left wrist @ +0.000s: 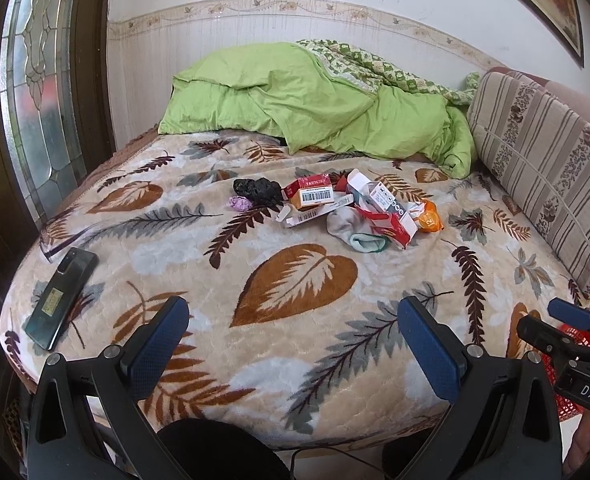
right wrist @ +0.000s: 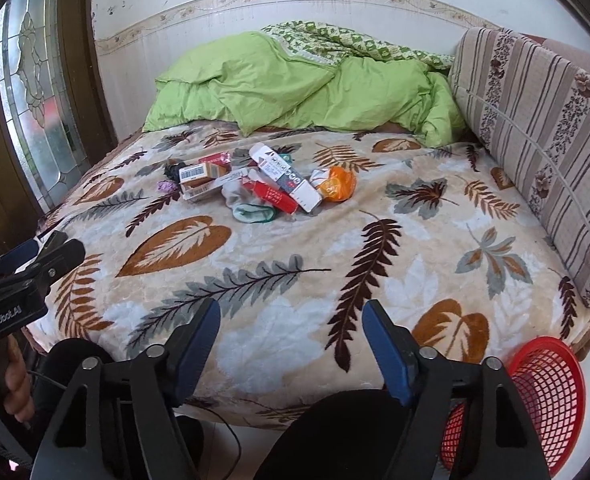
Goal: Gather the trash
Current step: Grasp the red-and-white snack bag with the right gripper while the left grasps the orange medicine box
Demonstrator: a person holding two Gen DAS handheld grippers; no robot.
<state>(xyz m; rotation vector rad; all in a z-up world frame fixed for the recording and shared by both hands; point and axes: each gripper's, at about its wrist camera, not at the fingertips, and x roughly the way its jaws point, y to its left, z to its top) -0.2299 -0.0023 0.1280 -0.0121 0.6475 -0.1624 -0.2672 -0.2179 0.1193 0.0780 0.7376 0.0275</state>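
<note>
A heap of trash lies mid-bed on the leaf-patterned blanket [left wrist: 295, 280]: red and white cartons [left wrist: 387, 224], a barcode box [left wrist: 315, 196], an orange wrapper [left wrist: 429, 218], a crumpled black bag [left wrist: 257, 190], a purple scrap [left wrist: 239, 203] and a pale sock [left wrist: 355, 232]. In the right wrist view the same cartons [right wrist: 283, 184] and orange wrapper [right wrist: 337, 184] sit far ahead. My left gripper [left wrist: 293, 328] hangs open over the near bed edge, nothing between its fingers. My right gripper [right wrist: 291, 332] is open too, empty, well short of the heap.
A red mesh basket [right wrist: 551, 384] stands on the floor by the bed's near right corner. A dark phone [left wrist: 63, 296] lies at the bed's left edge. A green quilt [left wrist: 315, 108] is bunched at the far end; a striped cushion [left wrist: 543, 176] lines the right side.
</note>
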